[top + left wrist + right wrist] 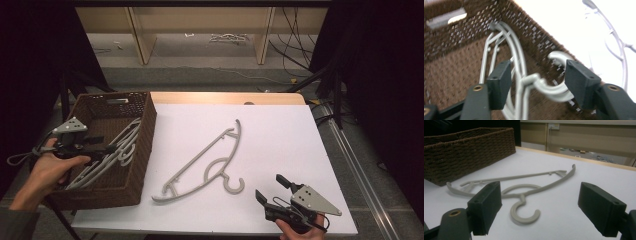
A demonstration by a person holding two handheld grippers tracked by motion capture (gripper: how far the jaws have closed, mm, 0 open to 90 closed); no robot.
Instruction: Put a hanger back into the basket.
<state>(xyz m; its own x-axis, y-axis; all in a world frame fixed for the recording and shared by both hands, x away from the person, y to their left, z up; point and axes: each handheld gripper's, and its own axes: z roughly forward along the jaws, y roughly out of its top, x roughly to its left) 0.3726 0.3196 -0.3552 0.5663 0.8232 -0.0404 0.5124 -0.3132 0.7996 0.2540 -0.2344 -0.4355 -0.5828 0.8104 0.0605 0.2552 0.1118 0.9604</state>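
While the left gripper (536,82) hangs spread over the hangers (107,155) inside the basket (142,150), the right gripper (541,210), also spread, faces the hanger (524,195) lying just right of the basket; close squarely on its hook neck; lift level over the rim.

Grey hanger (207,162) flat on table (280,150); left gripper (107,149) over basket (145,145) hangers (122,145)

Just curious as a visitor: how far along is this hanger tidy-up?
Several grey hangers already lie in the brown basket. The left claw is over the basket, open, with a hanger hook between its jaws. One hanger is left lying on the white table; the right claw is open beside its hook, not touching it.
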